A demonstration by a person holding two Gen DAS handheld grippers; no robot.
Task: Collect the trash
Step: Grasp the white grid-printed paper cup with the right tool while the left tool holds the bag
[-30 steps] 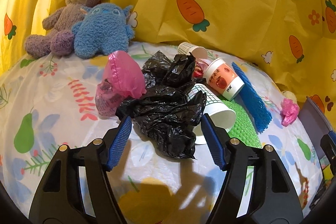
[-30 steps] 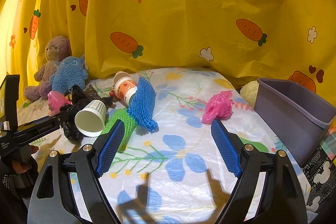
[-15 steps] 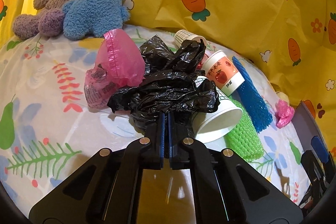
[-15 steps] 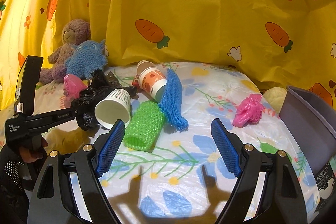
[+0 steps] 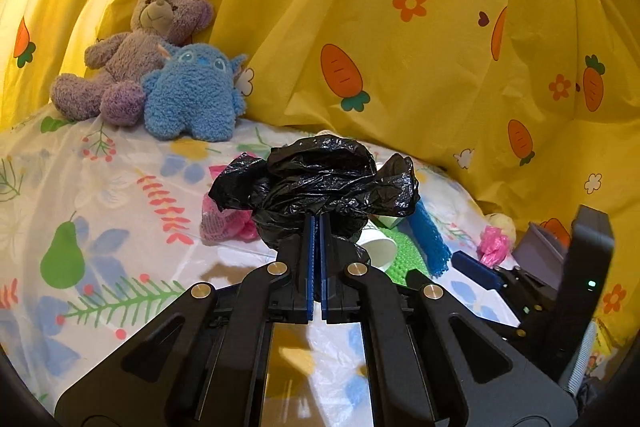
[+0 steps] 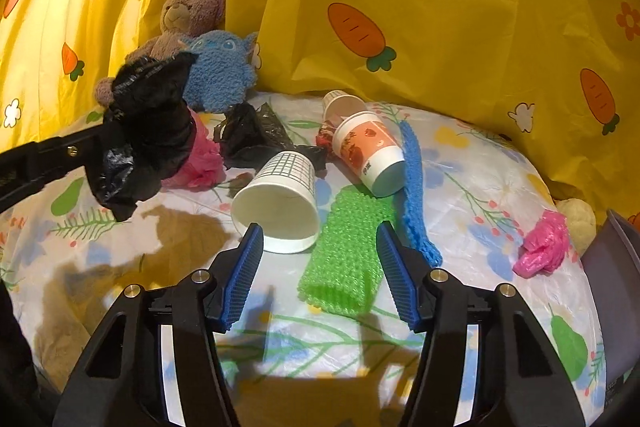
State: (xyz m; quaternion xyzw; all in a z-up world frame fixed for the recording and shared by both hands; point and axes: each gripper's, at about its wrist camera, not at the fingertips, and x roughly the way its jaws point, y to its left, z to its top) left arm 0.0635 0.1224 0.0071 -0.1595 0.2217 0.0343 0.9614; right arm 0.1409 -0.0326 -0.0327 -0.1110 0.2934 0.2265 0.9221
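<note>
Above the floral-sheeted worktop (image 6: 460, 163), the left tool (image 5: 315, 223) is clenched on a black bag (image 5: 320, 179) held clear of the sheet, while the right tool (image 6: 320, 239), its jaws closing, gripping nothing, frames a green mesh sleeve (image 6: 348, 247) beside a white cup (image 6: 280, 203) on its side.

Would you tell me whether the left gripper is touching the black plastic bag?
Touching. In the left wrist view the left gripper has its blue pads shut on the black plastic bag, which bunches above them; the right wrist view shows it lifted off the tablecloth.
</note>
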